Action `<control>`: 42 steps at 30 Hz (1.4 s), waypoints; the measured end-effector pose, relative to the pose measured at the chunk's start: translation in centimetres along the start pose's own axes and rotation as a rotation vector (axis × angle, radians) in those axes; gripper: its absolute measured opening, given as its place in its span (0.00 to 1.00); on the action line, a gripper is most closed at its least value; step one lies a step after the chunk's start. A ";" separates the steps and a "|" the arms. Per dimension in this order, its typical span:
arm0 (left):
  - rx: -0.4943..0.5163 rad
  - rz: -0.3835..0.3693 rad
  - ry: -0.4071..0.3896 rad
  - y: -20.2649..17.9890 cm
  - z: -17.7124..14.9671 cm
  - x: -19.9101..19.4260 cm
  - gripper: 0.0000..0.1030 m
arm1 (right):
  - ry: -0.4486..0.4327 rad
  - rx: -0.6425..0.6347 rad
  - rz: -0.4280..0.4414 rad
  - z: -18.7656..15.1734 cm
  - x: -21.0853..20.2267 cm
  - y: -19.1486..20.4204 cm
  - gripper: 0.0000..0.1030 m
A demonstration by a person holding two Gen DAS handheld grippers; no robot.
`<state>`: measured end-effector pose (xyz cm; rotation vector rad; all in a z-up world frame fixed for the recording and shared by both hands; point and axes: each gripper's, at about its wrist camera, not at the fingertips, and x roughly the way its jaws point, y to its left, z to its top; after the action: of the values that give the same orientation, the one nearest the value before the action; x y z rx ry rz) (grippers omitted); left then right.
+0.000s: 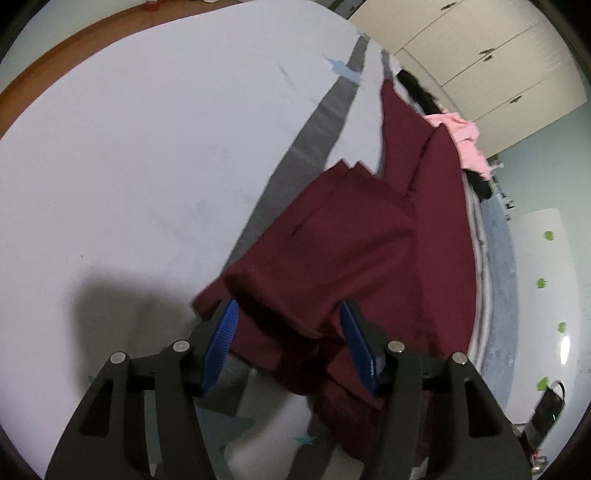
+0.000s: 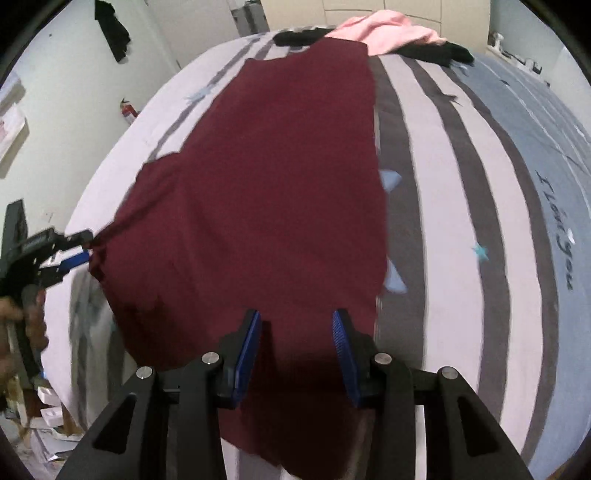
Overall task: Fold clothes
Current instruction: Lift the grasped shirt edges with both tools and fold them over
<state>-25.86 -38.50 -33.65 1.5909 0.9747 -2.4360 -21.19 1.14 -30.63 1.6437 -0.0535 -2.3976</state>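
Observation:
A maroon garment [image 2: 266, 184] lies spread lengthwise on the striped bed sheet [image 2: 461, 221]. My right gripper [image 2: 296, 313] hovers over its near end, open, with its blue pads apart and the cloth below them, not pinched. At the garment's left corner the left gripper [image 2: 86, 245] has its fingers apart around the cloth edge. In the left wrist view the left gripper [image 1: 289, 302] stands open. A folded hem of the maroon garment [image 1: 351, 240] lies loosely between its blue pads [image 1: 221, 332].
A pink garment [image 2: 384, 33] and a black garment [image 2: 436, 51] are piled at the bed's far end. Cream wardrobe doors [image 1: 480, 55] stand behind them. A person's hand [image 2: 11, 314] holds the left tool. Boxes and papers [image 2: 48, 417] litter the floor on the left.

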 end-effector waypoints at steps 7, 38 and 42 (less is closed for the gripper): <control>0.083 -0.017 -0.038 -0.7 0.4 -0.9 0.03 | 0.028 -0.013 -0.027 -2.2 0.8 -0.2 0.36; 0.182 -0.053 -0.053 -0.5 0.9 -4.0 0.03 | 0.084 0.320 0.206 -6.0 2.0 1.6 0.36; 0.182 -0.050 -0.052 -0.2 0.8 -4.0 0.03 | 0.056 0.387 0.256 -5.7 2.1 1.2 0.35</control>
<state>-24.77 -39.88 -29.98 1.5635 0.8154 -2.6538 -16.45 0.08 -34.50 1.7304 -0.7135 -2.2416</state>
